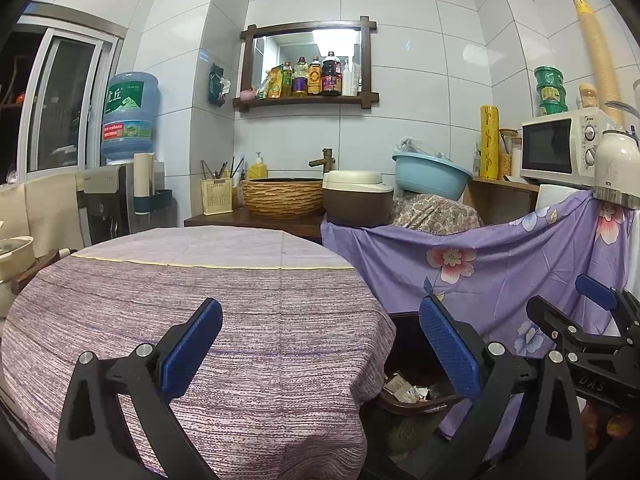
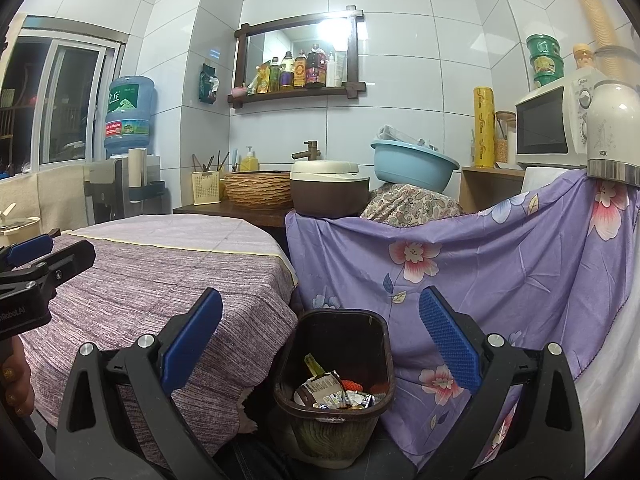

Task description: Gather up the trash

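A: From the left wrist, why does the left hand-held gripper (image 1: pixel 320 344) hang released over the bench (image 1: pixel 200 280)?
B: No scraps show there.
A: From the right wrist?
B: The right hand-held gripper (image 2: pixel 320 344), spread and empty, hangs over the bin (image 2: pixel 334 380), where the trash (image 2: pixel 336 394) lies.

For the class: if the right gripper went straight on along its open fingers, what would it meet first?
Probably the purple floral cloth hanging behind the brown trash bin. The right gripper is open and empty, and the bin sits low between its fingers, so its far rim could come first; depth is unclear.
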The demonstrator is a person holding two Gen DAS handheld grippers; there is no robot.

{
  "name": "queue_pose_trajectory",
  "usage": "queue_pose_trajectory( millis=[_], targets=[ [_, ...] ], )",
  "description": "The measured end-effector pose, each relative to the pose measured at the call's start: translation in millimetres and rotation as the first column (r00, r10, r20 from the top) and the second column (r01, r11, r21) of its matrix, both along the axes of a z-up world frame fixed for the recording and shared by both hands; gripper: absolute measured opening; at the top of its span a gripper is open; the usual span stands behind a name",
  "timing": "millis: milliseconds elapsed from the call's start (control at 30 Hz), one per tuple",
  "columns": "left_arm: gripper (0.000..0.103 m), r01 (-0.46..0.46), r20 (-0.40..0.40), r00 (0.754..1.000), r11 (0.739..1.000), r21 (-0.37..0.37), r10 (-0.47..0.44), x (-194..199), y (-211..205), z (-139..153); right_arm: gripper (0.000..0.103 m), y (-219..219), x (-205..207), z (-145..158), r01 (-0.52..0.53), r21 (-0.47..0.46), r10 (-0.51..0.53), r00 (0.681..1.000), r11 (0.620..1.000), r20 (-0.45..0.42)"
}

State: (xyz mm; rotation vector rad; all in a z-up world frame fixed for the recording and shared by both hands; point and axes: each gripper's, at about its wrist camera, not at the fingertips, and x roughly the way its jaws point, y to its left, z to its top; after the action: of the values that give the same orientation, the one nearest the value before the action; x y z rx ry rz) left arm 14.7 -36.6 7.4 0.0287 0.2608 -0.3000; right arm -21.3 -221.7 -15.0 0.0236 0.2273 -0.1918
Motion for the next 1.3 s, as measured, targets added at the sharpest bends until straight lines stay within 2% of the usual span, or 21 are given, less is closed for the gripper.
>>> queue_pose_trajectory(
  millis=[1300],
  targets=[
    [0.098, 0.007, -0.003, 1.0, 1.0, 0.002, -0.007, -0.3, 1.4, 1.7, 0.097, 1.9, 1.3, 0.4, -0.005, 0.003, 0.005, 1.0, 1.0, -0.006]
  ],
)
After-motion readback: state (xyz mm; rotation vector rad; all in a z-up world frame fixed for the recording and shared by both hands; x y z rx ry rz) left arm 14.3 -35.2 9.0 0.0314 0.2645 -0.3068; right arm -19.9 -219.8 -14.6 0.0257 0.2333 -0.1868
